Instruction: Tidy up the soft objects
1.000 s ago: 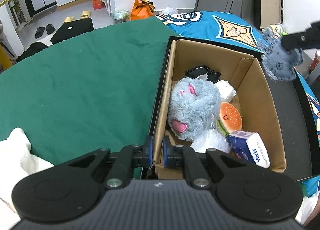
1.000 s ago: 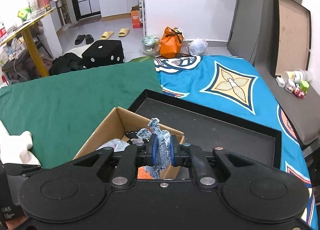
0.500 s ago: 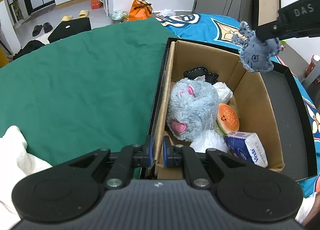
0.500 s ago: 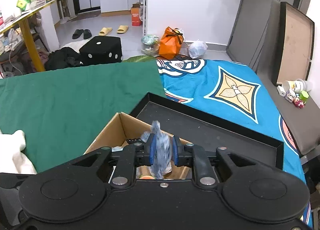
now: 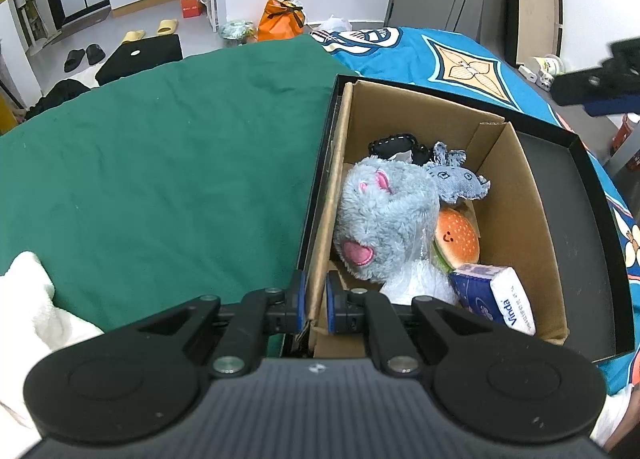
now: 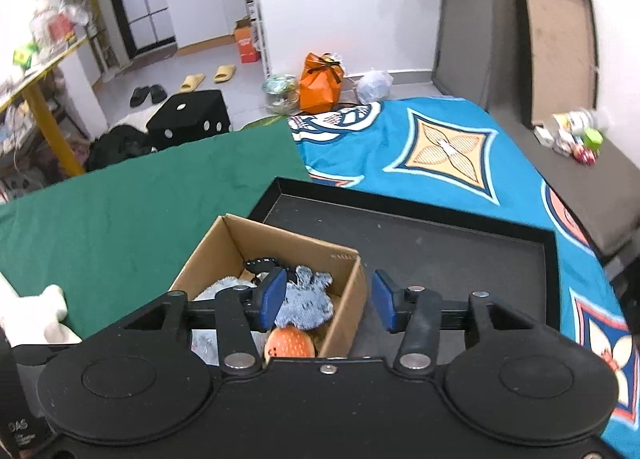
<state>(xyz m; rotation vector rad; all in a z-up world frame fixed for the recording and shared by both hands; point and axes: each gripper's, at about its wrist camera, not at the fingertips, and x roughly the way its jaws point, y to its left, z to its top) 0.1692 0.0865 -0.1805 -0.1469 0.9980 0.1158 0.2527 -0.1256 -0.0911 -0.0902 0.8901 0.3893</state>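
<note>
Dropped a moment ago from the right gripper [image 6: 328, 301], the small denim toy [image 5: 456, 177] now lies inside the cardboard box [image 5: 520, 195]; that gripper's jaws are opening with nothing between them, hanging above the box's far corner; the toy rests against the big grey plush [image 5: 384, 215], just above the burger plush [image 5: 456, 237], with a black stitched piece [image 5: 394, 141] behind and a blue Vinda tissue pack [image 5: 496, 297] at the near end; the left gripper [image 5: 314, 301] is clamped tight on the box's near wall, one pad either side of the cardboard; the box sits in a black tray [image 6: 440, 231]; around it spread a green cloth [image 5: 160, 163] and a blue patterned blanket [image 6: 440, 147]; a white towel [image 5: 28, 299] lies at the near left.
</note>
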